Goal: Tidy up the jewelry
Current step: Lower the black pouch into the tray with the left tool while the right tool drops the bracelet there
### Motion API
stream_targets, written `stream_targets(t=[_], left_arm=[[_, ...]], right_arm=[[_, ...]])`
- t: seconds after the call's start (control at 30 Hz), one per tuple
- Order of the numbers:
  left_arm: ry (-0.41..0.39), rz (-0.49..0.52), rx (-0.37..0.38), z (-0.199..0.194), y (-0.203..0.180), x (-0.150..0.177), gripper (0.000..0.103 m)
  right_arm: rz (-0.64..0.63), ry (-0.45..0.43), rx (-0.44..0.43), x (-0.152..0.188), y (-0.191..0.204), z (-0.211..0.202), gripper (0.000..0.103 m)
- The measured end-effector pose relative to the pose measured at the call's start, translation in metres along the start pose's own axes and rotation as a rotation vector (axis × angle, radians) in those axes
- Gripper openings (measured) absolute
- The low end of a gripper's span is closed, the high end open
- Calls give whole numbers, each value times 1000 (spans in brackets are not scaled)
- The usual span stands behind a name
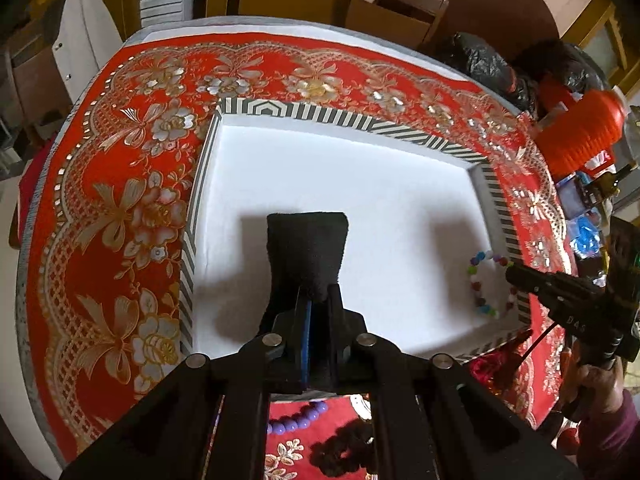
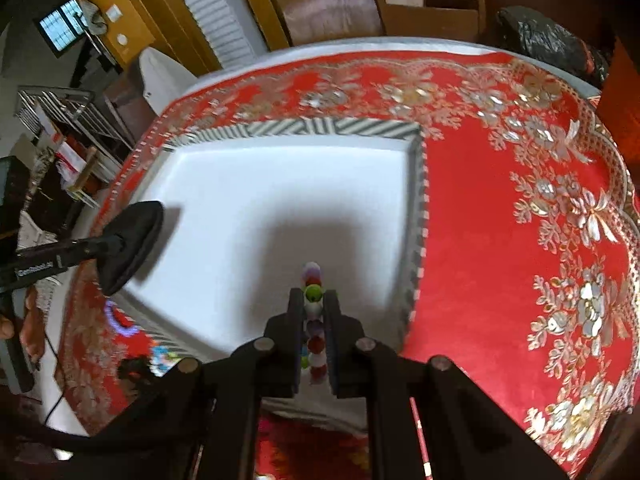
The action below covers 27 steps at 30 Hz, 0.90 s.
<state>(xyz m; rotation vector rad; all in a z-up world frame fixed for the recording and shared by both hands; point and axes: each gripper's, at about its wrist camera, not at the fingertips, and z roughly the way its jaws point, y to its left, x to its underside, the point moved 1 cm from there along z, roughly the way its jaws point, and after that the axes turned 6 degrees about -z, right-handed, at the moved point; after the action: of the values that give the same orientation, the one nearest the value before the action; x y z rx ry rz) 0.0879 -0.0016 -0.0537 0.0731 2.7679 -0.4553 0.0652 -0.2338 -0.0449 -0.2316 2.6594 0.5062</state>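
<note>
hidden: purple bead bracelet (image 1: 298, 420) partly behind fingers | blurred: dark beads (image 1: 344, 446)

one striped tray (image 1: 304, 114), one black cushion (image 1: 306, 248), three bead bracelets (image 1: 486, 284)

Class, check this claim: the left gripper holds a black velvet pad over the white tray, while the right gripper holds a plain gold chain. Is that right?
One detail is wrong. The right gripper holds a multicoloured bead bracelet, not a gold chain, as the right wrist view shows. The left gripper does hold the black velvet pad over the white tray.

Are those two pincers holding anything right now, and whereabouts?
Left gripper pinches a black cloth pouch by its narrow end. Right gripper clamps a colourful bead bracelet across its beads.
</note>
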Motion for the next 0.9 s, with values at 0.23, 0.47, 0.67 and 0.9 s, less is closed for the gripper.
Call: stream_targets(t=[0.23, 0.47, 0.67, 0.9], left_arm=[[21, -7, -31, 15, 2, -3, 0], [47, -19, -43, 27, 6, -7, 0], [52, -34, -42, 27, 7, -11, 0], [47, -53, -34, 14, 8, -9, 25]], right_arm=[[-7, 50, 22, -2, -11, 22, 10], [-28, 78, 32, -11, -13, 33, 10], [-45, 35, 1, -18, -7, 23, 20], [-57, -14, -1, -17, 6, 2, 30]])
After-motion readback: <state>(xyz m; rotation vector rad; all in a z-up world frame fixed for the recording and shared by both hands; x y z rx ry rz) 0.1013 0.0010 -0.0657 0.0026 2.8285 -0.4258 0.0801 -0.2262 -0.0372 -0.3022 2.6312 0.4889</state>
